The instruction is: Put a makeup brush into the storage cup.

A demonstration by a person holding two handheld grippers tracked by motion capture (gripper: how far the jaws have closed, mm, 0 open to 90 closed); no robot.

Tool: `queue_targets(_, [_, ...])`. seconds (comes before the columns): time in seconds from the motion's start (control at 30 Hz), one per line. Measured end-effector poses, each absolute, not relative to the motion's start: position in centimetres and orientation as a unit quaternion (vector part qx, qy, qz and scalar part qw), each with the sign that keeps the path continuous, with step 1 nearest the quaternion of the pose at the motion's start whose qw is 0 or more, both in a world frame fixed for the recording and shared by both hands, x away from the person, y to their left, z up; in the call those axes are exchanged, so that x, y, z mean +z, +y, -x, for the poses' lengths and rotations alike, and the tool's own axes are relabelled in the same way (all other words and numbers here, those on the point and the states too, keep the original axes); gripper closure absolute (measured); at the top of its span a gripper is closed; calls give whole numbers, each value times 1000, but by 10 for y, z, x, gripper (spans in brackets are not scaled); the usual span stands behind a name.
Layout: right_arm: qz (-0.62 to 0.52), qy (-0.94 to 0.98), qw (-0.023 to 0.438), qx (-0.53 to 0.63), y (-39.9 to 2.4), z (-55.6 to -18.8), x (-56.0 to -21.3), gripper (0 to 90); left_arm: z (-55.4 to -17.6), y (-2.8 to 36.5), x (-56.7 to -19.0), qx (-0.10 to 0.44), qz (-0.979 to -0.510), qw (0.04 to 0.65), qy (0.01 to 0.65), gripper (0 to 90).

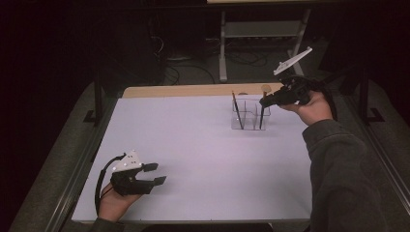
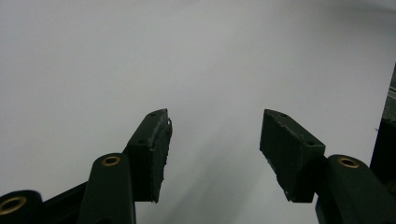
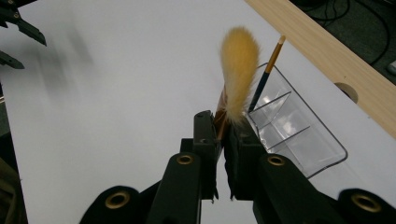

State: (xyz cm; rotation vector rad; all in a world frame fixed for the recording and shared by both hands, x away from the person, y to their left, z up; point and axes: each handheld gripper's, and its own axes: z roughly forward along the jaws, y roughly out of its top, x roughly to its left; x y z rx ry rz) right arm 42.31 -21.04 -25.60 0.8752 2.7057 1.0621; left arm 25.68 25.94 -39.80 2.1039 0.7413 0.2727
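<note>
My right gripper is shut on a brush just below its fluffy tan bristles. The brush's dark handle hangs down into the right side of a clear compartment organizer at the table's far right. A second thin brush stands tilted in the organizer's left part. My left gripper rests low near the front left of the white table, its jaws open with nothing between them.
The white tabletop ends at the back in a wooden strip with a round hole. Behind the table stand a metal frame and cables on the floor. My left gripper's jaws show far off in the right gripper view.
</note>
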Motion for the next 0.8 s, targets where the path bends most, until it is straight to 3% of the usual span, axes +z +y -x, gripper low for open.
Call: queue_targets(0.8, [-298, 888, 74, 343, -205, -445, -241, 828, -258, 264, -396, 114, -839, 437, 303, 403])
